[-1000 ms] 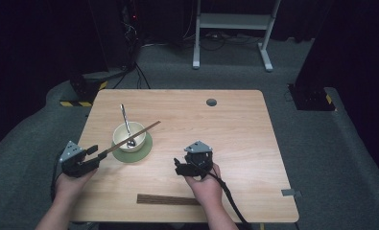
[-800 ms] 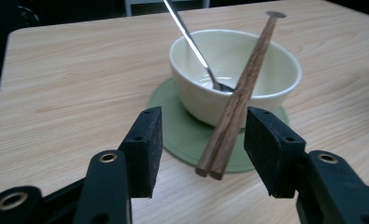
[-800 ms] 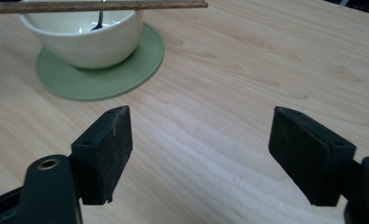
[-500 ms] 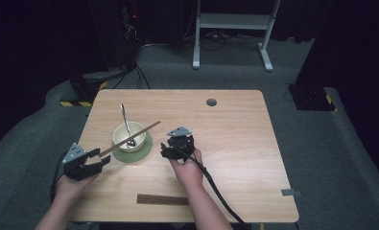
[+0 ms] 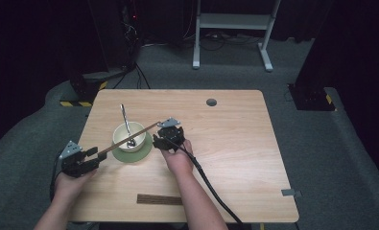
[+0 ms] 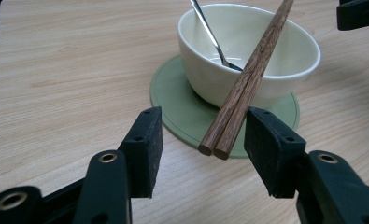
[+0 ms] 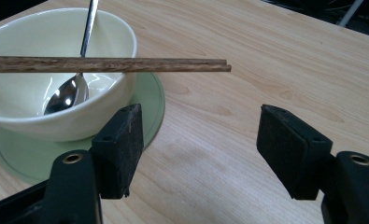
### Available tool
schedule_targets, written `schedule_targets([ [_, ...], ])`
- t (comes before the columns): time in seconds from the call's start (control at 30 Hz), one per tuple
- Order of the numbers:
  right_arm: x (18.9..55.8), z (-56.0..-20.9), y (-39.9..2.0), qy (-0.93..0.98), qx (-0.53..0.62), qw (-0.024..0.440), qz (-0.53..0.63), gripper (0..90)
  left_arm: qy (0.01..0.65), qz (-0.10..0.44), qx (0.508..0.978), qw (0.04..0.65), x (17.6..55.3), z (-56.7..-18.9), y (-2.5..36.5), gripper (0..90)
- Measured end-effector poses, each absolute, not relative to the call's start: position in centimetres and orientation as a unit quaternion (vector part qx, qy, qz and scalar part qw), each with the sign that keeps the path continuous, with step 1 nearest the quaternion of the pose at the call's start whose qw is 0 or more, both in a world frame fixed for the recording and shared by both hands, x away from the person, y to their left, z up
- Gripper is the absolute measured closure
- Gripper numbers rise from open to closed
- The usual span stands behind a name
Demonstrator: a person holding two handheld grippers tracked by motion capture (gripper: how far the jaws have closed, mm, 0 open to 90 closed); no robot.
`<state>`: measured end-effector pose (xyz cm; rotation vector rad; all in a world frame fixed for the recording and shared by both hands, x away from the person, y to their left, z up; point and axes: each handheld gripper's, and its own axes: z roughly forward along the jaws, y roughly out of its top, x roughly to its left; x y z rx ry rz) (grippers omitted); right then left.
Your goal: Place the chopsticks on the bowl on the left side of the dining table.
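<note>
Since a moment ago my right gripper (image 5: 170, 137) has slid in beside the bowl (image 5: 128, 135), jaws closing yet gripping nothing; my left gripper (image 6: 202, 144) stands open around the chopsticks (image 6: 247, 79), untouched, lying across the rim; I'd close squarely on both ends together.

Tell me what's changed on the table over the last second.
The right tongs moved left across the table from near its middle to the far tip of the chopsticks lying across the bowl; their jaws have just been closing but grip nothing. The left tongs kept their place, jaws open around the chopsticks' near ends. Bowl, spoon, green coaster and the second chopstick pair at the front edge stayed put.
</note>
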<state>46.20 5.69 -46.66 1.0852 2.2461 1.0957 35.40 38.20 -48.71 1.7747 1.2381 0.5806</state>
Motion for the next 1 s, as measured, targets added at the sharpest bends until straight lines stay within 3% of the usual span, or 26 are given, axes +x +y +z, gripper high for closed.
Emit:
schedule_targets([
  [0.7, 48.7, -47.9, 7.6, 0.811, 0.373, 0.223, 0.39, 35.0, 0.567, 0.24, 0.65, 0.445, 36.3, -49.1, 39.6, 52.2],
  [1.0, 48.9, -48.0, 7.5, 0.813, 0.362, 0.215, 0.401, 35.5, 0.565, 0.247, 0.642, 0.455, 36.4, -49.1, 39.4, 56.1],
])
